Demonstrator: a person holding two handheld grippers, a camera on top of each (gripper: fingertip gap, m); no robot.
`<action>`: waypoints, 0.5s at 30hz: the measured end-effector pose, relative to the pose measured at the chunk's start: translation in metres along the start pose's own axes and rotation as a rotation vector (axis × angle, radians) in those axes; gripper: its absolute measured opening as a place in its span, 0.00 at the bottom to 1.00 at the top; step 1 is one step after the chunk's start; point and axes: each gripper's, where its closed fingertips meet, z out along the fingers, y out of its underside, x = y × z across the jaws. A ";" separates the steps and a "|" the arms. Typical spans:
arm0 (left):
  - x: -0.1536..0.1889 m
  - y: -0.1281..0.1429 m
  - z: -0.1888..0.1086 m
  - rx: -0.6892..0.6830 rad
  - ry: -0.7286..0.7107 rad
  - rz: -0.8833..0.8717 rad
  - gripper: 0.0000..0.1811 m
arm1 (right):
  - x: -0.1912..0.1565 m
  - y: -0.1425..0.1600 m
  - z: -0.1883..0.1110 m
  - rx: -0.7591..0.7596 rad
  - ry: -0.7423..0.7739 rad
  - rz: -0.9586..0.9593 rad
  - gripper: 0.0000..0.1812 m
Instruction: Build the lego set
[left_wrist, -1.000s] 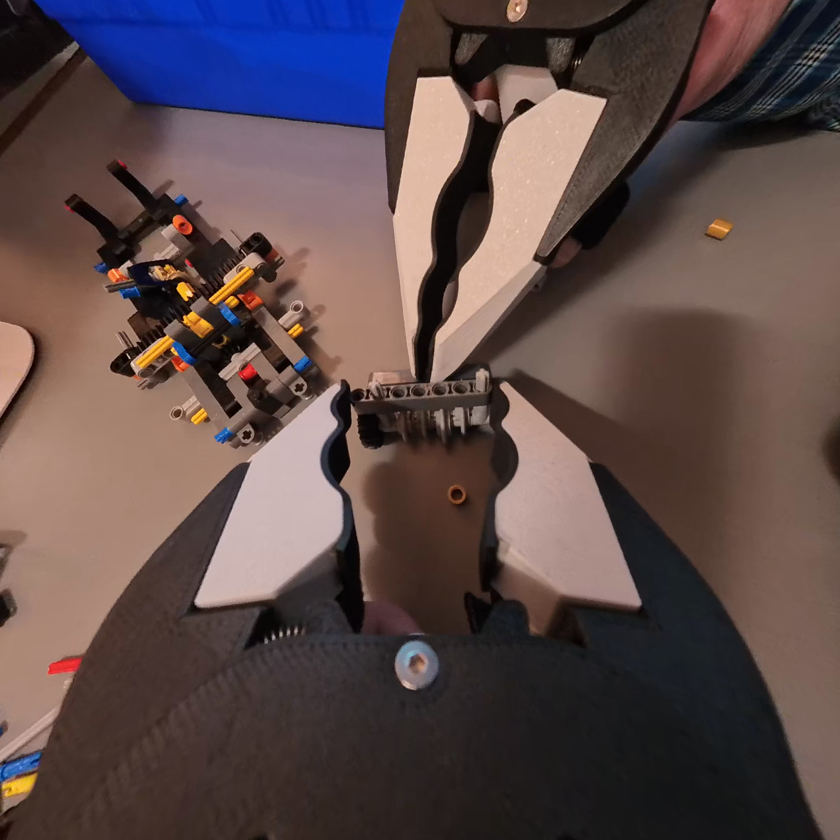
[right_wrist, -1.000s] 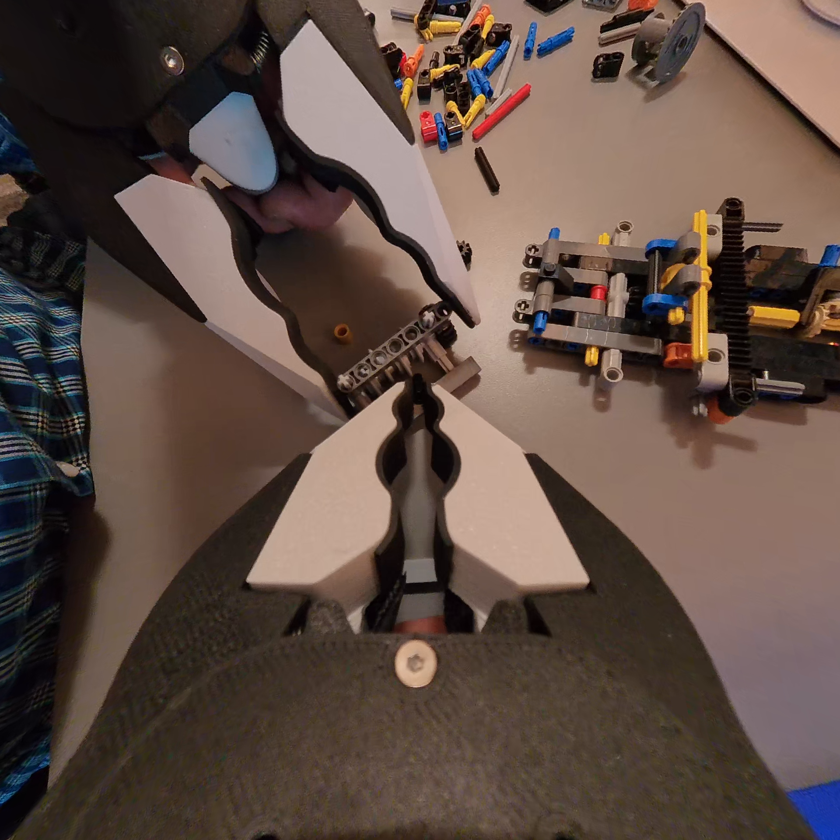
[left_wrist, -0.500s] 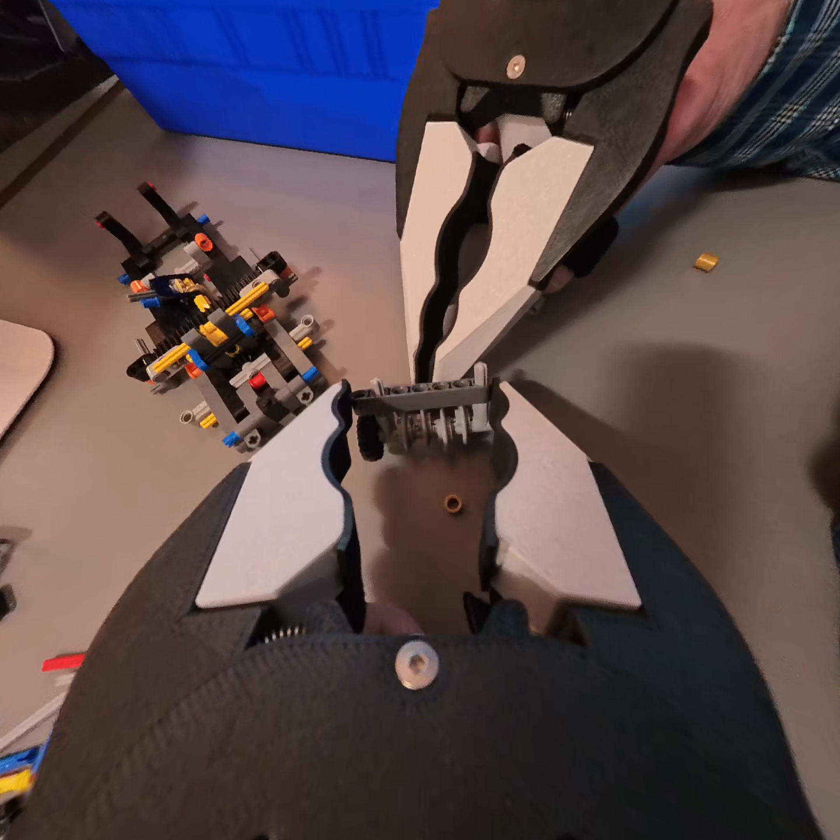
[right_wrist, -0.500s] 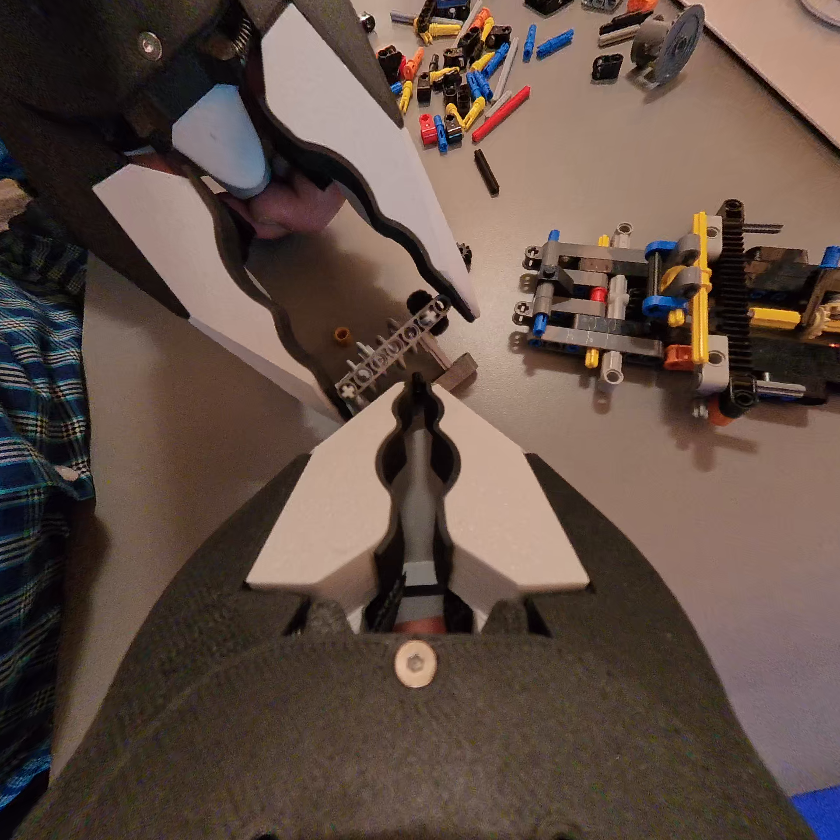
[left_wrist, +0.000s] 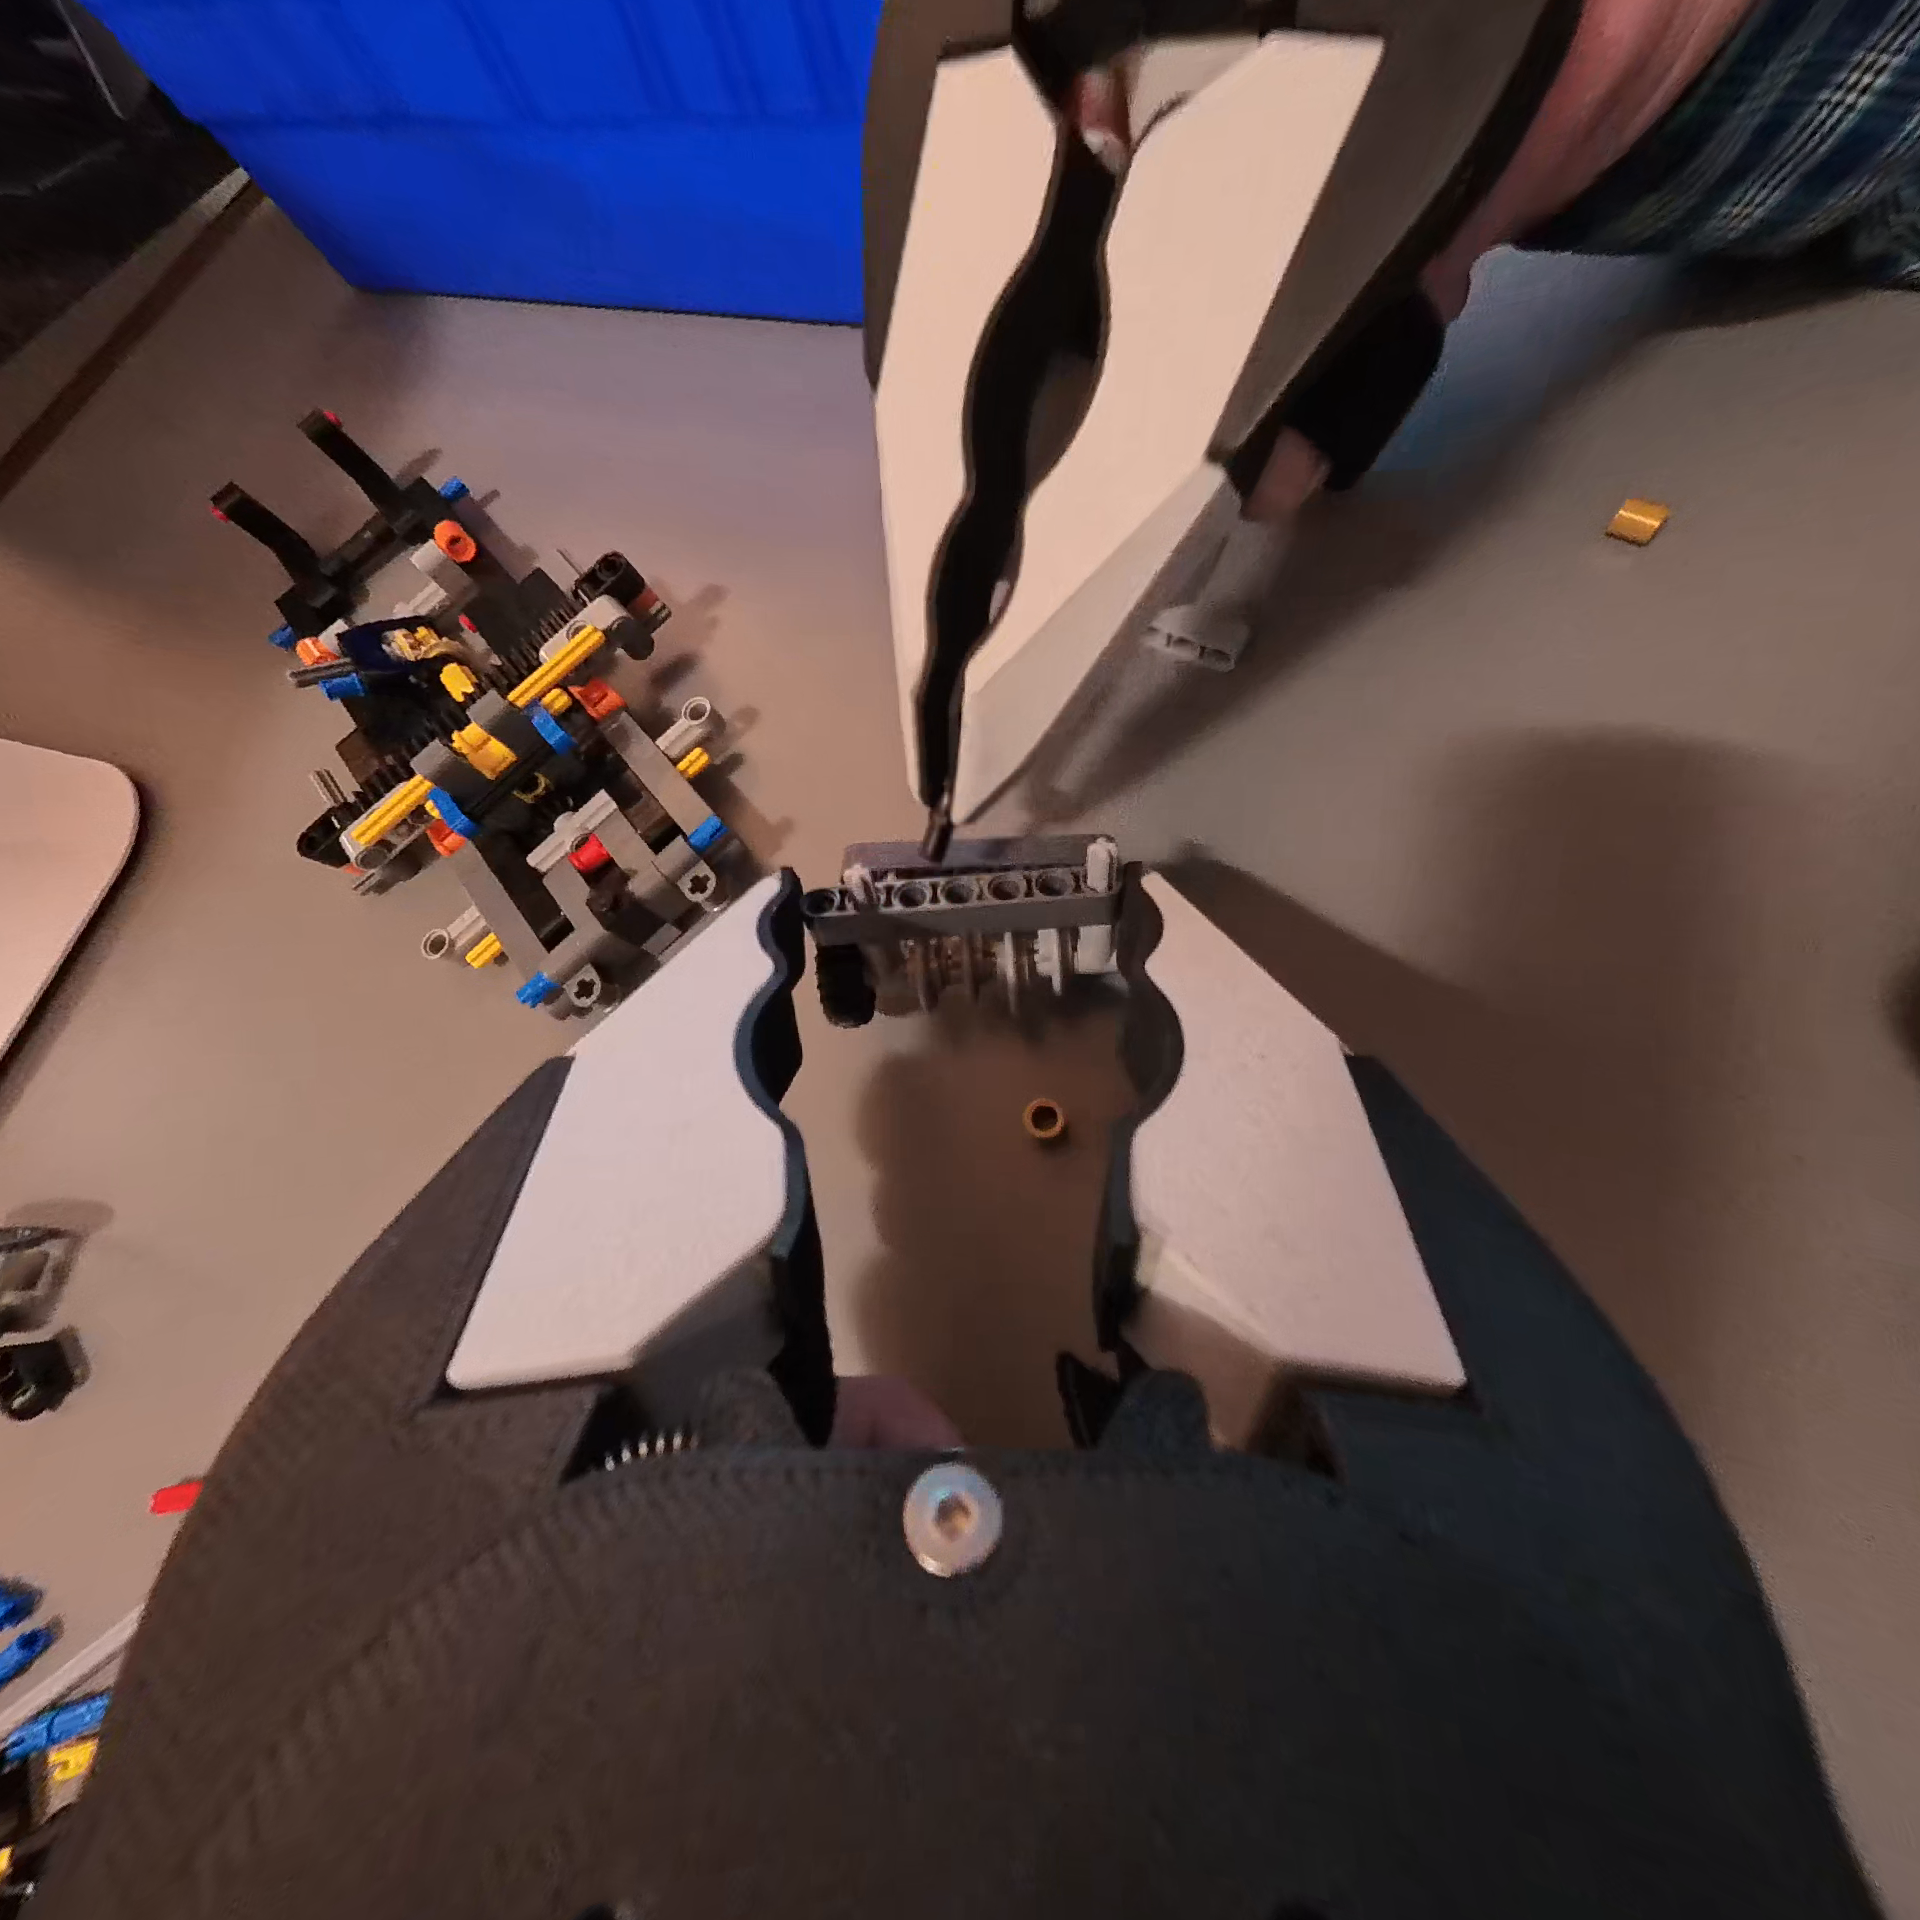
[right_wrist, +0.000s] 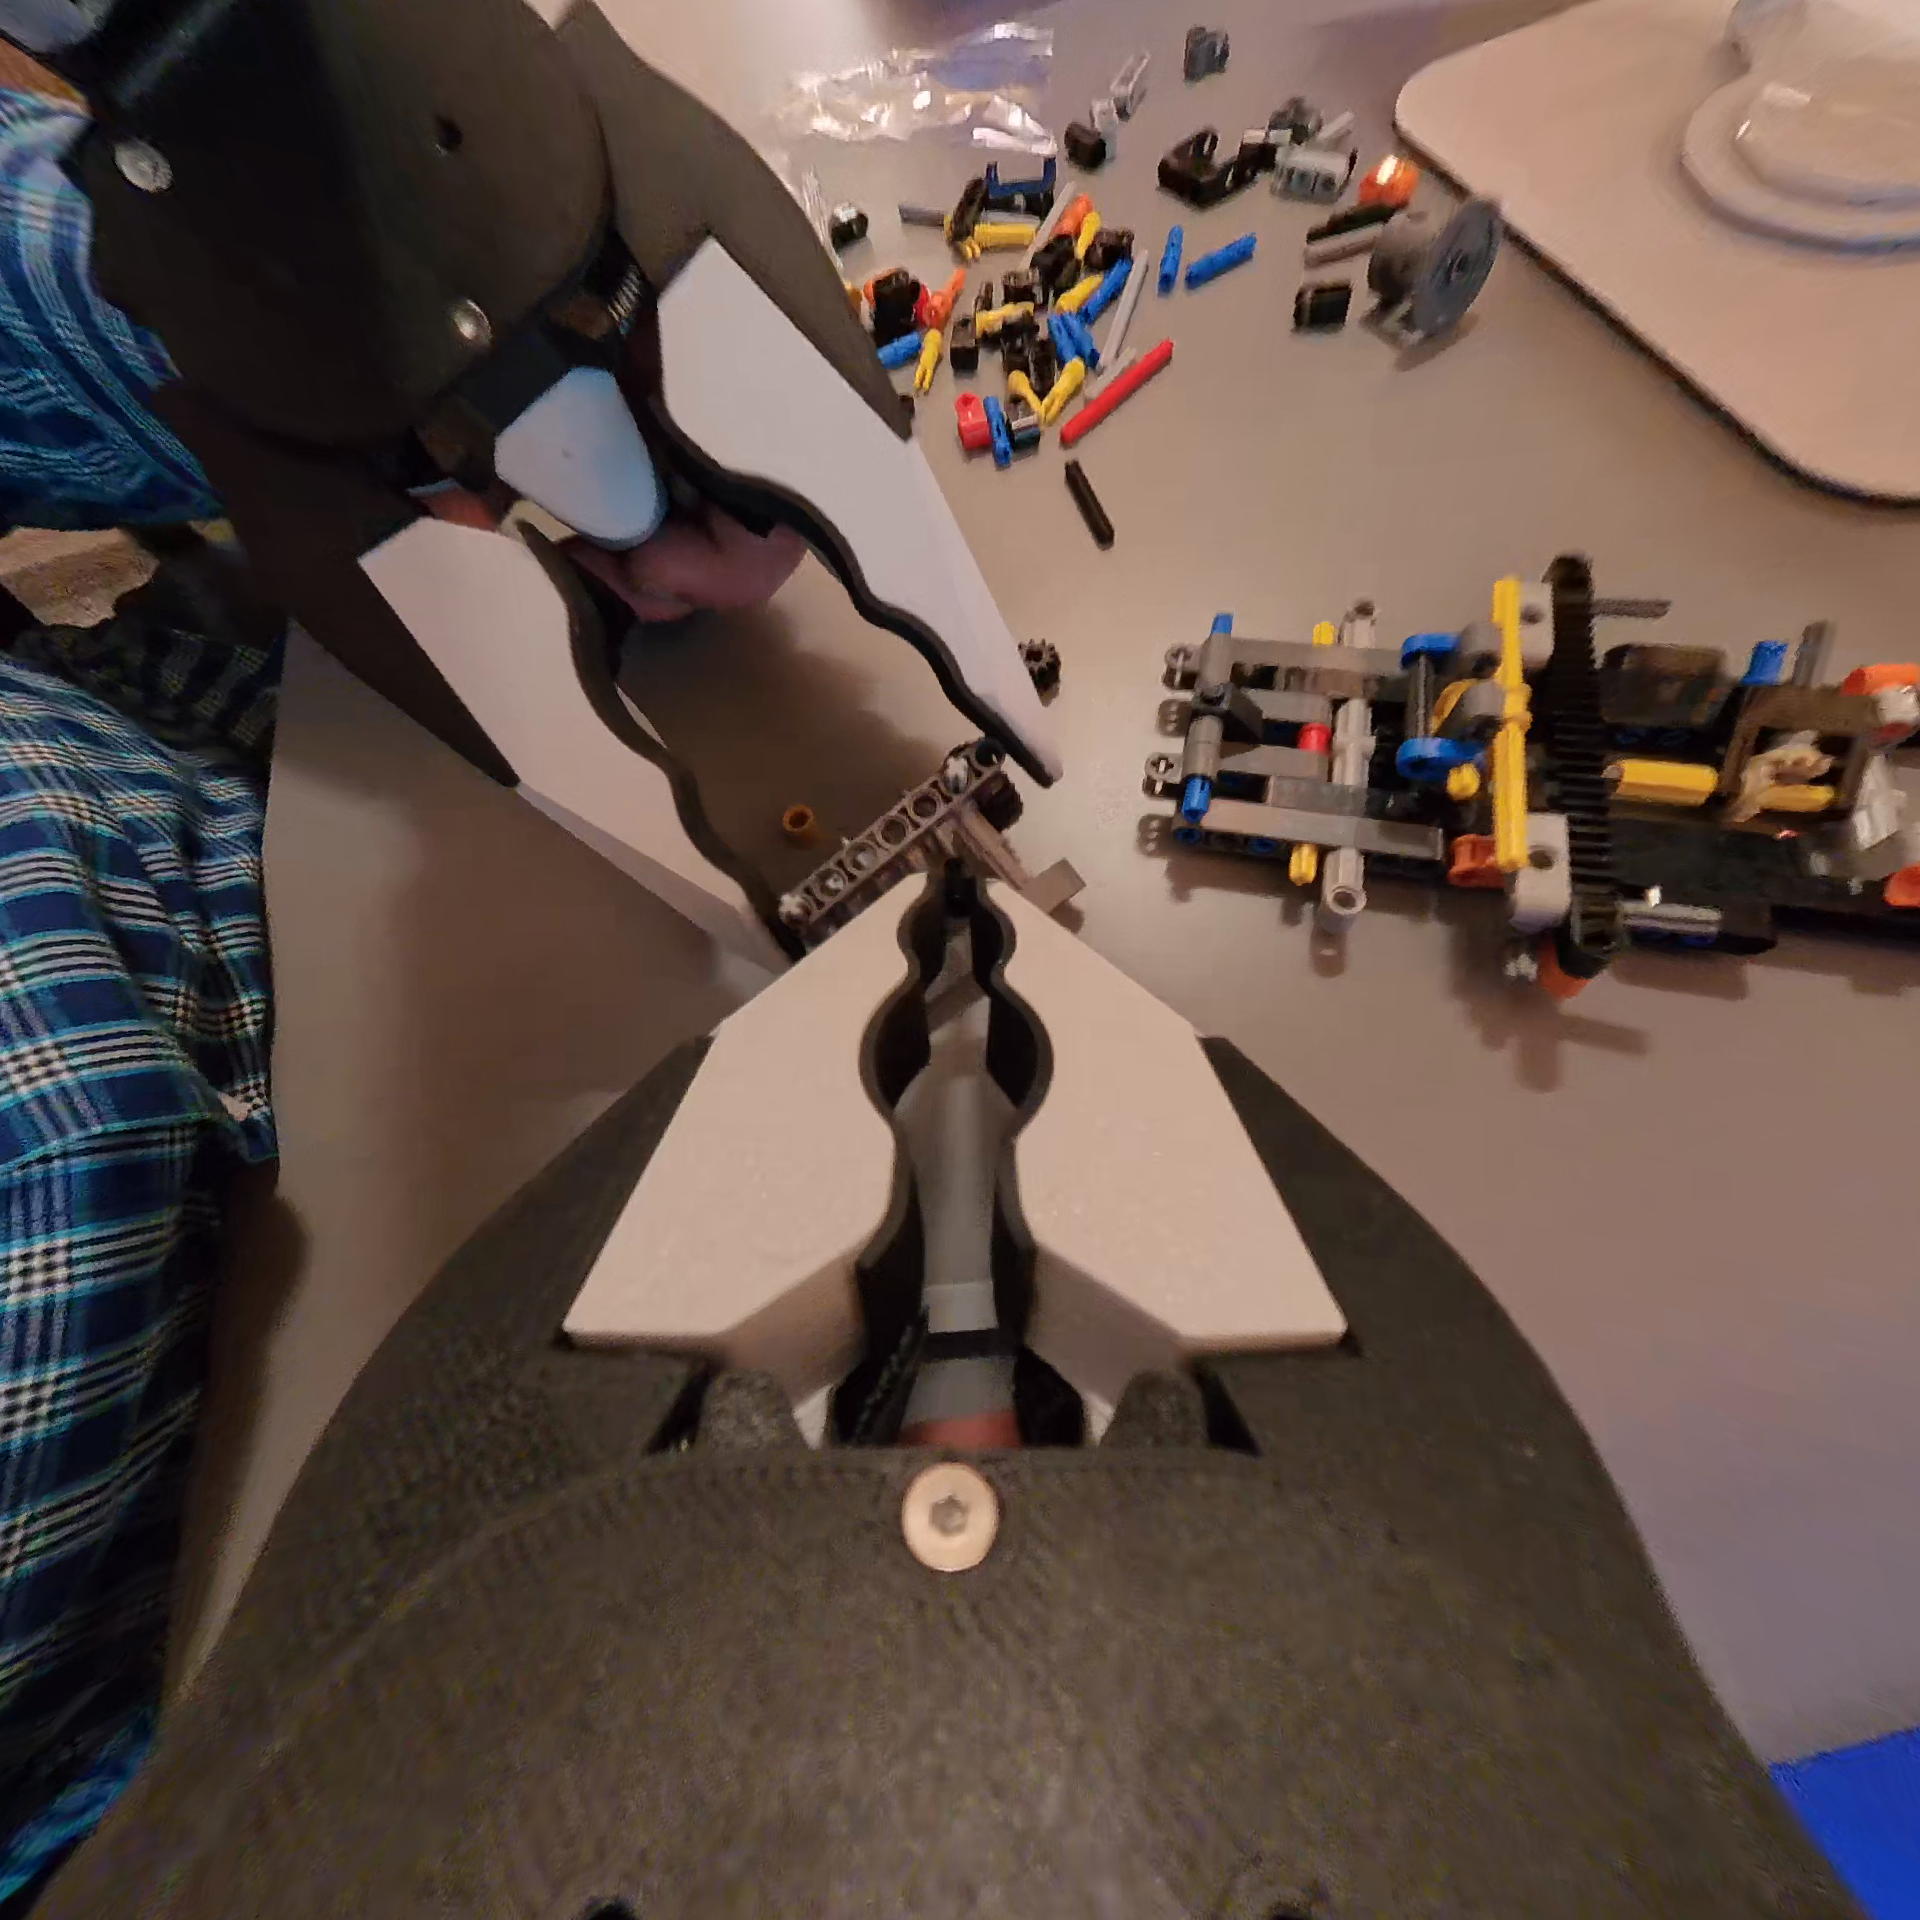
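Note:
My left gripper (left_wrist: 966, 914) is shut on a small grey beam assembly (left_wrist: 961, 894) with gears under it, held just above the table. It also shows in the right wrist view (right_wrist: 894, 836), between the left gripper's fingertips (right_wrist: 1013, 743). My right gripper (right_wrist: 951, 894) is shut on a small black pin (left_wrist: 938, 831). It comes down from above (left_wrist: 935, 810), and the pin's end touches the top of the beam near its left end. The partly built chassis (left_wrist: 499, 727) lies to the left of the left gripper, on the table (right_wrist: 1507, 769).
A tan bush (left_wrist: 1043, 1118) lies under the held assembly. A grey piece (left_wrist: 1195, 644) and a gold piece (left_wrist: 1636, 520) lie farther off. A pile of loose parts (right_wrist: 1039, 301), a grey wheel hub (right_wrist: 1439, 270), a pale board (right_wrist: 1662, 260) and a blue bin (left_wrist: 520, 135) are around. The tips of both grippers are at nearly the same place. The grey wheel hub (right_wrist: 1439, 270) is about equally far from each gripper, around 20 centimetres.
The left gripper has lifted and turned the beam assembly a little. The right gripper has come closer, and its black pin now touches the beam's top. Both stay shut.

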 end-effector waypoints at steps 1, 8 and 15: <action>0.000 0.000 0.000 -0.004 0.002 0.002 0.32 | 0.000 -0.004 -0.002 0.013 0.003 -0.010 0.00; 0.004 0.002 0.005 -0.042 0.032 0.023 0.32 | 0.004 -0.013 -0.004 -0.013 0.006 -0.042 0.00; 0.001 0.006 0.001 -0.030 0.028 -0.036 0.40 | 0.004 -0.018 -0.002 -0.047 -0.018 -0.055 0.00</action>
